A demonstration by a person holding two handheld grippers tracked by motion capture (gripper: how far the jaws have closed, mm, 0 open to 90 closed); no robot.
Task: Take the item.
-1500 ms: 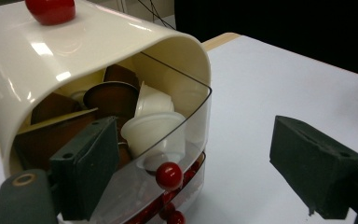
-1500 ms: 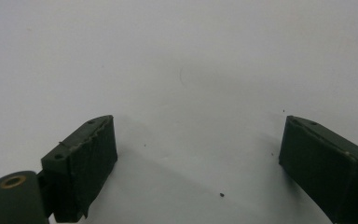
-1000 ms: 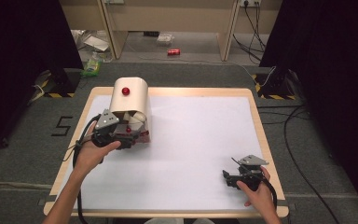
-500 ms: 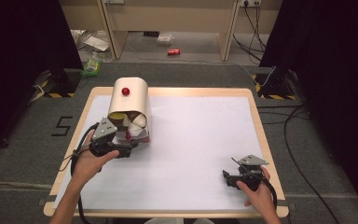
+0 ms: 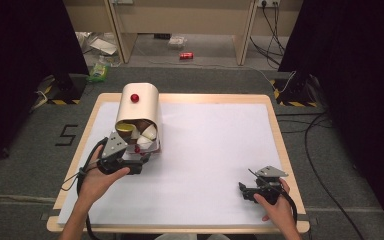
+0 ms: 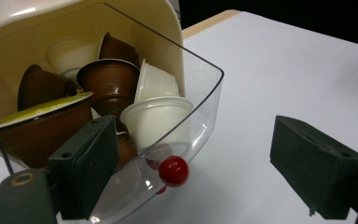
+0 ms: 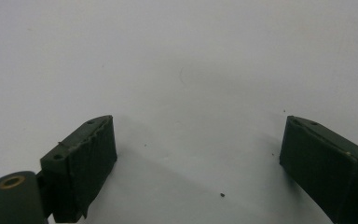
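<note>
- My left hand-held gripper [image 6: 186, 172] is wide open at the clear drawer [image 6: 200, 116].
- The drawer is light and slippery, so I would grab its red knob [image 6: 173, 171].
- My right hand-held gripper [image 7: 198, 163] is wide open, holding nothing.

The left gripper [image 5: 139, 167] has drawn back toward the table's near edge, its jaws now spread apart, leaving the clear drawer [image 6: 186, 135] of capsules pulled farther out.
</note>
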